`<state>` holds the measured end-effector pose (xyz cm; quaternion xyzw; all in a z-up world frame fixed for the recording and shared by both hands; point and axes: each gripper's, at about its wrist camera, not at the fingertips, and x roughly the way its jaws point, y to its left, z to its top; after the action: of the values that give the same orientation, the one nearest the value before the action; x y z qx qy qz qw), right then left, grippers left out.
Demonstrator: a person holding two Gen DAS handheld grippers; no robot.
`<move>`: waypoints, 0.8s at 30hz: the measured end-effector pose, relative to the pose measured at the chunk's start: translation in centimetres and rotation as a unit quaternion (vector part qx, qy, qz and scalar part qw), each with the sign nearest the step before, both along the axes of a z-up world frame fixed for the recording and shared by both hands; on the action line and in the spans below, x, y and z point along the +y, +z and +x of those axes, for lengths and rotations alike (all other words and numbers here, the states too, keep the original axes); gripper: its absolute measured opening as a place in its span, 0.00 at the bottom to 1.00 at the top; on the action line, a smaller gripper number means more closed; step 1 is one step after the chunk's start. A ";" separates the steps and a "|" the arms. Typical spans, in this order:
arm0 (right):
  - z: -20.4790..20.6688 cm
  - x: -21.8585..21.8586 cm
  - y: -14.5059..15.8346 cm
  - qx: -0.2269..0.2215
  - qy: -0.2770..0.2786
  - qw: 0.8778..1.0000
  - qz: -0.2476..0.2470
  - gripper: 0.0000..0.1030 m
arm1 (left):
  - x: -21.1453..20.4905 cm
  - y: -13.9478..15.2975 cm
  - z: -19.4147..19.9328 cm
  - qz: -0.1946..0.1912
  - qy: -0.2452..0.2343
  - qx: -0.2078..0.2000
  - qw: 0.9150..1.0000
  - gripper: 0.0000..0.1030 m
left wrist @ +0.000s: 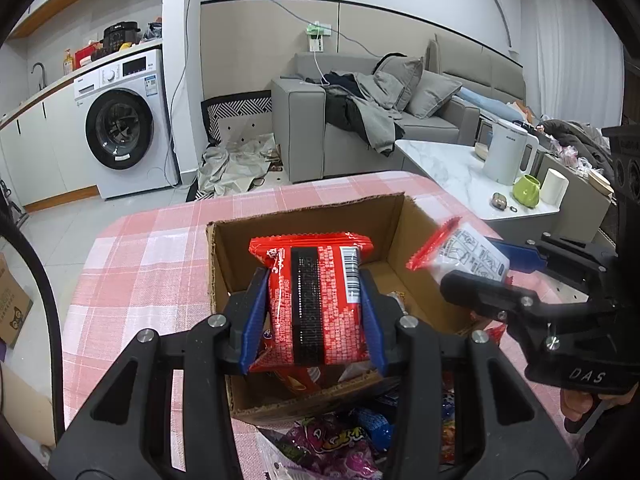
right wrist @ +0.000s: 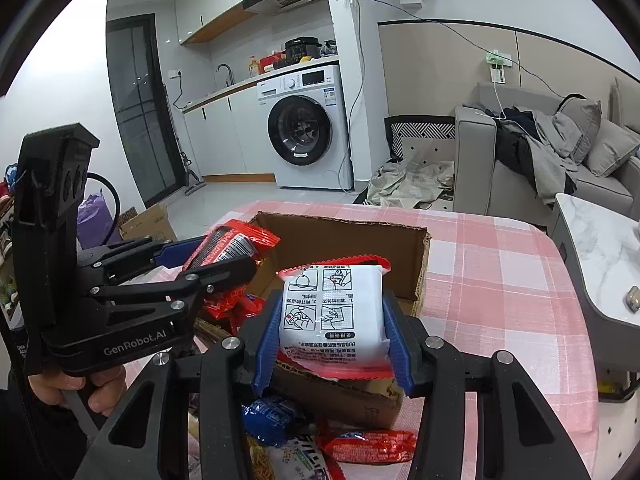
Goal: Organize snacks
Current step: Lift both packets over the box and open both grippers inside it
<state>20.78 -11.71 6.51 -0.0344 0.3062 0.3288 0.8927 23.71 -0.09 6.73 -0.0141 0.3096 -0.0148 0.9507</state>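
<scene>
My left gripper (left wrist: 314, 300) is shut on a red snack packet (left wrist: 316, 300) with a black stripe, held over the open cardboard box (left wrist: 304, 224). My right gripper (right wrist: 332, 316) is shut on a white packet with red edges (right wrist: 334, 312), also above the box (right wrist: 344, 228). In the left wrist view the right gripper (left wrist: 476, 268) enters from the right with the white packet (left wrist: 460, 250) over the box's right wall. In the right wrist view the left gripper (right wrist: 212, 260) holds the red packet (right wrist: 228, 246) over the box's left side. Red packets lie inside the box.
The box stands on a table with a pink checked cloth (left wrist: 140, 264). Loose snacks lie in front of the box: purple bags (left wrist: 332, 440), a blue packet (right wrist: 272, 420) and a red packet (right wrist: 368, 444). A marble coffee table (left wrist: 448, 164) stands to the right.
</scene>
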 end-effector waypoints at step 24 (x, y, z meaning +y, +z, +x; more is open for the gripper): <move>1.5 0.5 -1.6 0.018 -0.005 1.000 -0.003 0.48 | 0.5 -2.6 3.3 -0.031 0.009 0.038 0.999 0.42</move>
<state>22.25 -11.19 4.94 -0.0293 0.3237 0.3244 0.8883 26.97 0.40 4.12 -0.0465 0.3448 -0.0156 0.9374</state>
